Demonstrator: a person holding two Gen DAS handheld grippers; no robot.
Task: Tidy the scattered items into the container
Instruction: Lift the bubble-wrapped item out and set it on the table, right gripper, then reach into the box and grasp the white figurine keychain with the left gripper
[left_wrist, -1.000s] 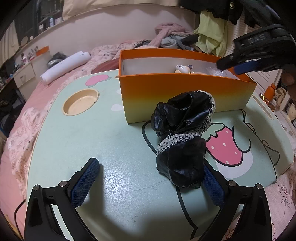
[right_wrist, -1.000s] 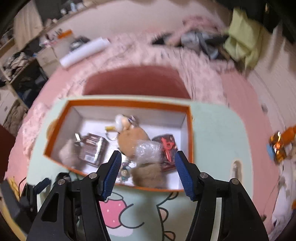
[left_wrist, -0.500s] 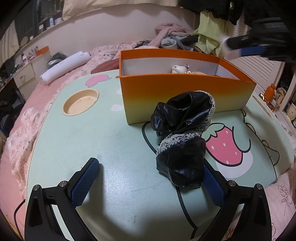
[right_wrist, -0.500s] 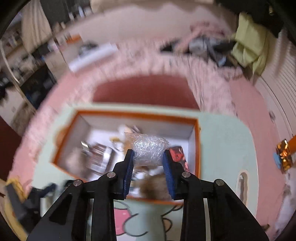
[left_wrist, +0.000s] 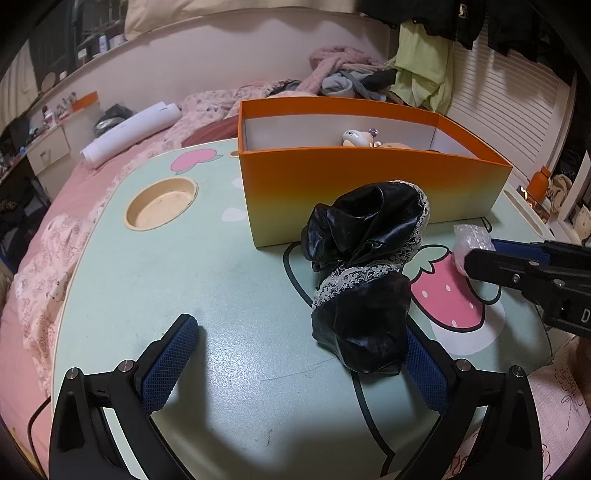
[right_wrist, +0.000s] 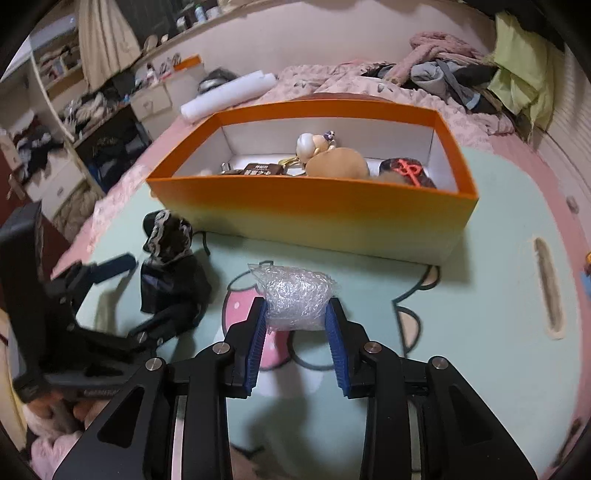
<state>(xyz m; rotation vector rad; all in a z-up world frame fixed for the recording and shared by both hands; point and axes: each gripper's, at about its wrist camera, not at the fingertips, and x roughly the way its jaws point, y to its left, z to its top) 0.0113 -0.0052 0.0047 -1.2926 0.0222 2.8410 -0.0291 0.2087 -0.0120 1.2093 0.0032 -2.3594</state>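
Observation:
An orange box (left_wrist: 369, 192) stands on the green table and holds a doll, a plush and small packets (right_wrist: 332, 162). A crumpled black garment with lace trim (left_wrist: 365, 273) lies in front of the box. My left gripper (left_wrist: 295, 365) is open, low over the table, with its right finger beside the garment. My right gripper (right_wrist: 297, 317) is shut on a clear bubble-wrap bundle (right_wrist: 295, 295) and holds it in front of the box, outside it. The bundle also shows in the left wrist view (left_wrist: 471, 247).
The table (left_wrist: 166, 280) has a round cup recess (left_wrist: 160, 208) at the left and a slot (right_wrist: 548, 284) at the right. A bed with pink bedding, clothes and a paper roll (left_wrist: 129, 133) lies behind.
My right gripper closed on the bubble-wrap bundle inside the box, lifted it out and brought it down in front of the box. The left gripper and garment have not moved.

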